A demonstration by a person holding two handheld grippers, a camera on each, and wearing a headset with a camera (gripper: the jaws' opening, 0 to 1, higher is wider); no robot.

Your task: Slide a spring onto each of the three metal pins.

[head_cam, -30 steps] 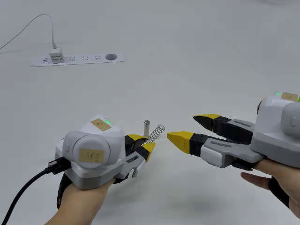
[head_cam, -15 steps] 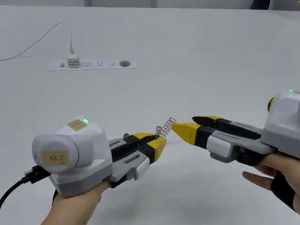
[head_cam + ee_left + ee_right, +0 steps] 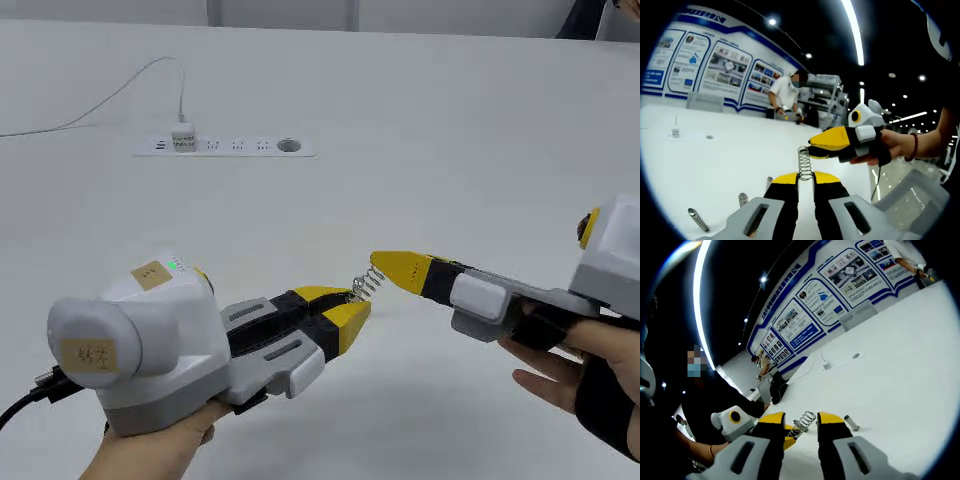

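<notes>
While the left gripper (image 3: 358, 303) pinches the spring (image 3: 366, 283) tight, the right gripper (image 3: 378, 262) flanks its free end, jaws slightly parted. The white table (image 3: 430, 130) spreads wide around them.

**Spring** (image 3: 367, 283): its near end is hidden between the closed yellow tips of the left gripper (image 3: 355, 305).

**Right gripper** (image 3: 388, 266): in the head view one jaw lies behind the other. Its body and the hand (image 3: 550, 375) holding it are cut off by the right edge. In the right gripper view, it cannot be told whether its parted jaws touch the spring.

**Cable** (image 3: 18, 405): it is cut off at the near left edge.

**Pin** (image 3: 769, 181): in the left gripper view it is partly hidden by the jaw beside it.

**Wall posters** (image 3: 700, 57): the text is too blurred to read.
</notes>
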